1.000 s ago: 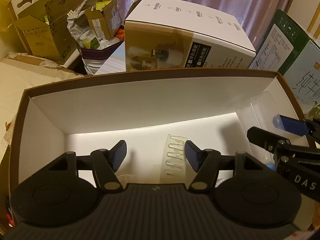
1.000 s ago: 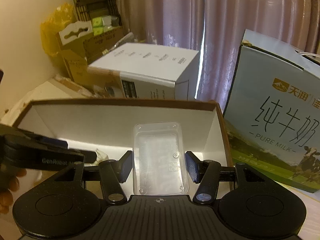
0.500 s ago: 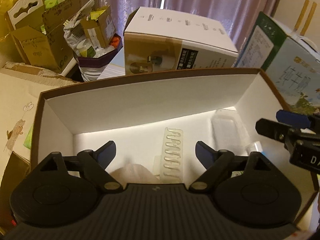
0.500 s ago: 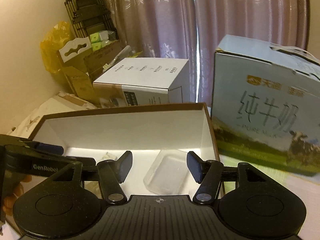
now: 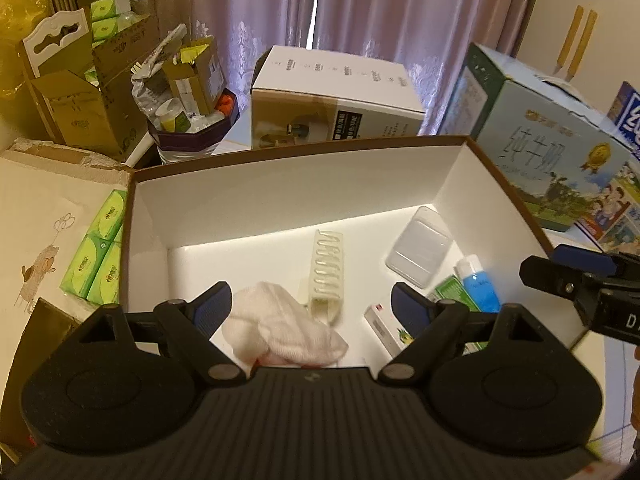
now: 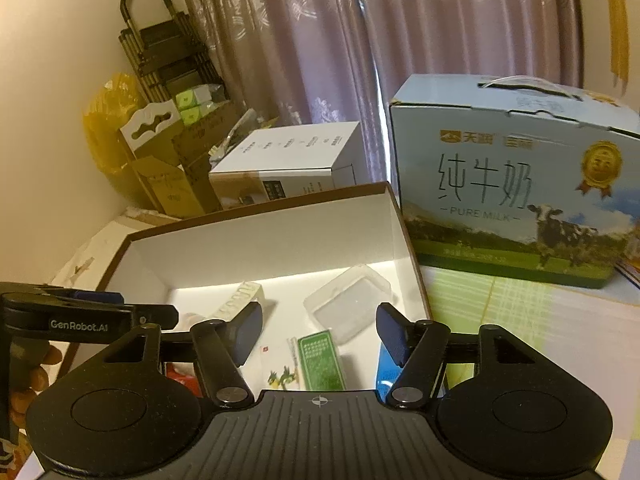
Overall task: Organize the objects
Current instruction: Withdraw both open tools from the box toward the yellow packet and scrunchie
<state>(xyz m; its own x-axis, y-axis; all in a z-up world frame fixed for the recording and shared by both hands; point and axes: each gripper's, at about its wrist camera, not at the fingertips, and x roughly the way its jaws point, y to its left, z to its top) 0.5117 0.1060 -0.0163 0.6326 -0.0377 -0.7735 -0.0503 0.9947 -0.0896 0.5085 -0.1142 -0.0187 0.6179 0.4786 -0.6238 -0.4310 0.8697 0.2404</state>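
An open brown box point(image 5: 280, 152) with a white inside holds a clear plastic case point(image 5: 418, 246), a ribbed clear tray point(image 5: 326, 272), a white cloth point(image 5: 280, 330), a blue tube point(image 5: 478, 284), a green packet point(image 5: 448, 290) and a small white carton point(image 5: 384, 330). My left gripper point(image 5: 310, 308) is open and empty above the box's near side. My right gripper point(image 6: 318, 330) is open and empty above the box's right part, over the green packet point(image 6: 322, 360) and near the clear case point(image 6: 348, 302). Each gripper shows at the edge of the other's view.
A blue milk carton point(image 6: 508, 184) stands right of the box. A white product box point(image 5: 336, 100) stands behind it. Cardboard boxes point(image 5: 88, 96) and a full bin point(image 5: 188, 120) crowd the back left. Green tissue packs point(image 5: 96, 256) lie left of the box.
Both grippers have pulled back and up out of the box. The clear case, earlier between my right fingers, now lies tilted on the box floor. More of the contents show.
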